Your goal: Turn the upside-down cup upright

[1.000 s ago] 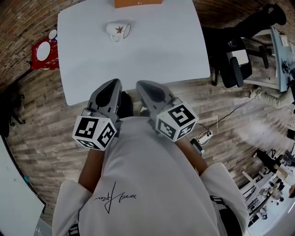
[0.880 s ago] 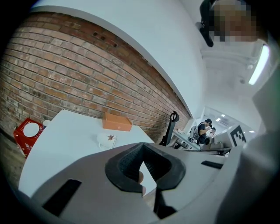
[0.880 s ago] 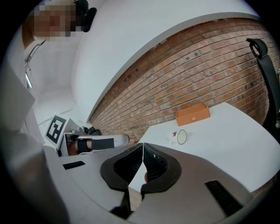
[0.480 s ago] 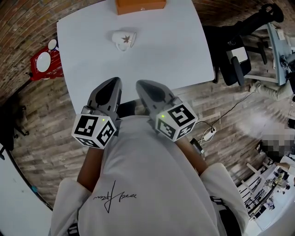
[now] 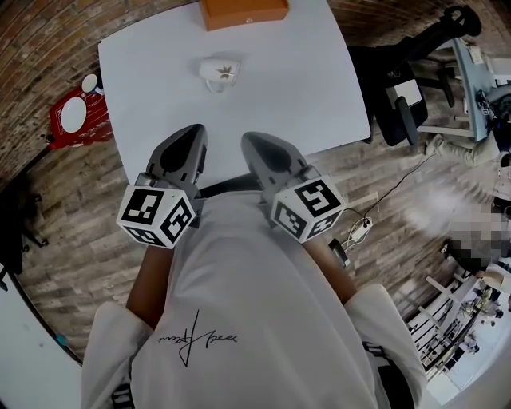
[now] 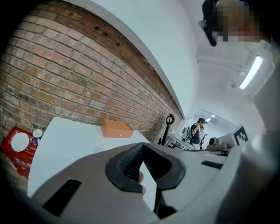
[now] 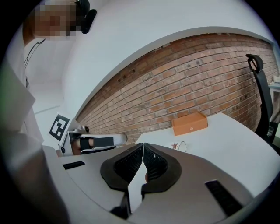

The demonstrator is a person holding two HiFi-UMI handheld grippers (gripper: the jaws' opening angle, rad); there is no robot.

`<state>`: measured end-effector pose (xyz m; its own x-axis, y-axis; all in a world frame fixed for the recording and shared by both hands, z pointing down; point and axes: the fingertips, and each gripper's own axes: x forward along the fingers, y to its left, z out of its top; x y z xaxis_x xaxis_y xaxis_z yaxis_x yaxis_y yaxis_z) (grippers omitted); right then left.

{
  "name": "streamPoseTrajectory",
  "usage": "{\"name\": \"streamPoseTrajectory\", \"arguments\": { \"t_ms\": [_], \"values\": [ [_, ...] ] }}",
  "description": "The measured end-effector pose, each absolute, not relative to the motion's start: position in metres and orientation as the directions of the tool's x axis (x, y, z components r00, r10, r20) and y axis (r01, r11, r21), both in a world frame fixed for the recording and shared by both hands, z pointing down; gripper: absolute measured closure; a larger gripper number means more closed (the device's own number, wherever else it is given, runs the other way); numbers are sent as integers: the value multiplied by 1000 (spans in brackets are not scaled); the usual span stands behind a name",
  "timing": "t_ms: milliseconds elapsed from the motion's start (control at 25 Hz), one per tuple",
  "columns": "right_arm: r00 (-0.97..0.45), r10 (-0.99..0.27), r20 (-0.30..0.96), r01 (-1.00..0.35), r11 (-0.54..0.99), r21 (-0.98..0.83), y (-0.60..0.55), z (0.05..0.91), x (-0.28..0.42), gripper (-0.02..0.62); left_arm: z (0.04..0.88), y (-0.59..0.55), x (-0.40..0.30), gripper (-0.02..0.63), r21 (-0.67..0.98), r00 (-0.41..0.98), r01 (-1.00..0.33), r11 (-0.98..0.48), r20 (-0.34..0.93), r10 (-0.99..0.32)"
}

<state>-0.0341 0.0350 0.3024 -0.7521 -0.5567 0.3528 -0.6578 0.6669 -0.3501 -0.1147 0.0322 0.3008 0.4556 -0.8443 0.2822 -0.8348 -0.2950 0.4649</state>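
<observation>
Cup (image 5: 218,72) on its side near far edge of desk (image 5: 319,96), beside orange box (image 5: 243,11); left gripper (image 5: 190,132) and right gripper (image 5: 254,140) closed, empty, at near edge.

An orange box (image 5: 243,11) sits at the white counter's (image 5: 303,104) far edge, with a black chair (image 5: 397,92) just beside the counter's right side.

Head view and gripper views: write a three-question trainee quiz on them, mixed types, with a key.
1. True or false: a gripper touches the cup.
2. What lies beyond the cup on the table? A. orange box B. spoon C. bottle
3. Fill in: the jaws of the left gripper and the right gripper are both ___.
Key: 1 false; 2 A; 3 shut.
</observation>
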Motion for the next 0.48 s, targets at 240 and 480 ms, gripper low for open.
{"name": "streamPoseTrajectory", "arguments": {
  "t_ms": [240,480],
  "values": [
    [-725,-590,355,-688,642,-338,28,303,-30,574,306,23,-122,595,470,460,-831,-297,281,-842],
    [-719,-601,349,-695,631,-345,18,308,-32,574,309,16,-123,595,426,468,-844,-325,292,-834]
  ]
}}
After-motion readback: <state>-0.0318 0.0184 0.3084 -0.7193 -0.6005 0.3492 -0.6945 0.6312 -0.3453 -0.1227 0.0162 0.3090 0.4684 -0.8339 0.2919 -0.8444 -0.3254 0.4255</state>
